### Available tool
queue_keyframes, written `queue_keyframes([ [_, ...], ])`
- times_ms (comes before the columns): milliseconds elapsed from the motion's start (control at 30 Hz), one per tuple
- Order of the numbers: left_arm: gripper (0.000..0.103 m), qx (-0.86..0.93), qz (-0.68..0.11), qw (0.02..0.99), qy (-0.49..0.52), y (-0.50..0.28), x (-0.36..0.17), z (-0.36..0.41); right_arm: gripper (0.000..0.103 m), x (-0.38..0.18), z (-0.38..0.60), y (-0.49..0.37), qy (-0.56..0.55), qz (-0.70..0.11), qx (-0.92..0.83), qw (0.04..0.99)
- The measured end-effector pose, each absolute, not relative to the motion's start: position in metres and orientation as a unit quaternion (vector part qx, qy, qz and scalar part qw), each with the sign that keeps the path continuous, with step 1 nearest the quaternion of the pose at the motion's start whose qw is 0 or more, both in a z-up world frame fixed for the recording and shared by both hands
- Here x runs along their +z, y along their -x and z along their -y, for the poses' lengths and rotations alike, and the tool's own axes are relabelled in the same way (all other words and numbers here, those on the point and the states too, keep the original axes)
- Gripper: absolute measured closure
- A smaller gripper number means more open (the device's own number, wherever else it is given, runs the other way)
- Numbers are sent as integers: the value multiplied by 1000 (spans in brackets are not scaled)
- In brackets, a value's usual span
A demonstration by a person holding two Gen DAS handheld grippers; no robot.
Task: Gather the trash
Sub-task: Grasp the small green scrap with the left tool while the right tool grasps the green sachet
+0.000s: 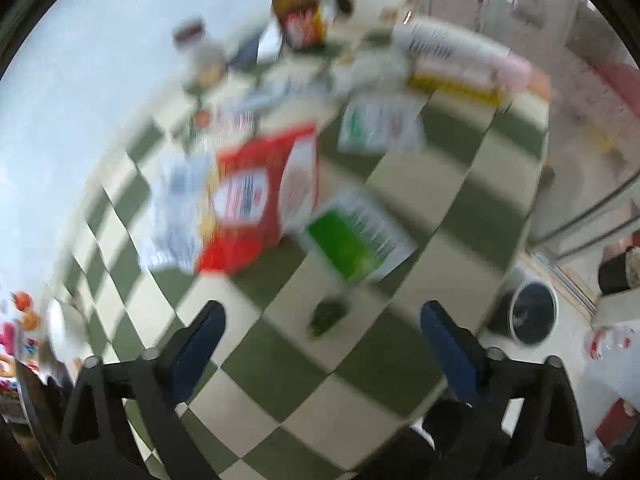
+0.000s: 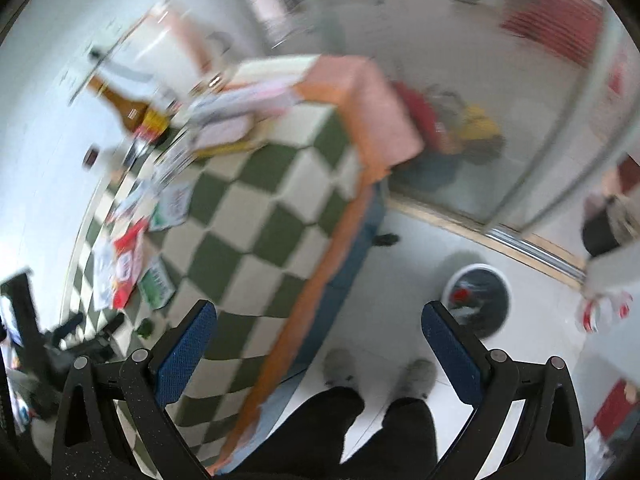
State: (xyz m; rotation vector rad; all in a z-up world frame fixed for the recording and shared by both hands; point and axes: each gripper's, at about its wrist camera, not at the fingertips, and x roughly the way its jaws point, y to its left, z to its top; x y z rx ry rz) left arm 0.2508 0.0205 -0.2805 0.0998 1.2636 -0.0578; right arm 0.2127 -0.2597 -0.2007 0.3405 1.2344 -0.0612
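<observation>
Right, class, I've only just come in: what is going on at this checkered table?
A person is clearing litter with a pair of tongs in each hand. Both the left tongs and the right tongs are open and hold nothing. Wrappers, including a red packet and a green packet, lie on the checkered table. A small green scrap lies just ahead of the left tongs. A bin stands on the floor beside the table.

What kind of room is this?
Probably a home dining or living area: a table with a green-and-white checked cloth strewn with snack wrappers, a brown bottle, and a small trash bin on the tiled floor.
</observation>
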Motion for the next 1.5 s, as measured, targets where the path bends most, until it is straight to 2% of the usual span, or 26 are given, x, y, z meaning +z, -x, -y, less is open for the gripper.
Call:
queue_keyframes([
  [133,28,-66,-613,787,-36,-260,-314,-33,0,-227,211,-248,-133,-602,-3,787],
  [233,55,-92,-623,776,-37,-266,-333,-28,0,-248,183,-269,-116,-615,1,780],
  [267,75,-52,-634,769,-59,-268,-337,-27,0,-253,176,-274,-111,-619,2,777],
  [300,83,-58,-637,767,-54,-269,-341,-28,0,-257,167,-279,-106,-623,4,775],
  [567,84,57,-621,781,-30,-255,-336,-97,0,-274,105,-304,-66,-636,47,767],
  [767,84,116,-623,773,3,-248,-342,-144,0,-314,32,-327,-14,-655,78,752],
  [900,84,119,-620,775,13,-254,-343,-153,19,-334,0,-328,29,-663,80,744],
  [1067,84,118,-617,778,12,-247,-345,-162,24,-337,-16,-317,94,-639,66,761],
  [1233,84,122,-618,776,11,-244,-341,-154,36,-334,-14,-312,101,-621,60,775],
  [1367,84,126,-619,775,7,-249,-341,-150,61,-329,-13,-315,101,-610,58,784],
  [1500,84,123,-617,777,-1,-251,-342,-149,69,-327,-15,-309,101,-599,57,793],
])
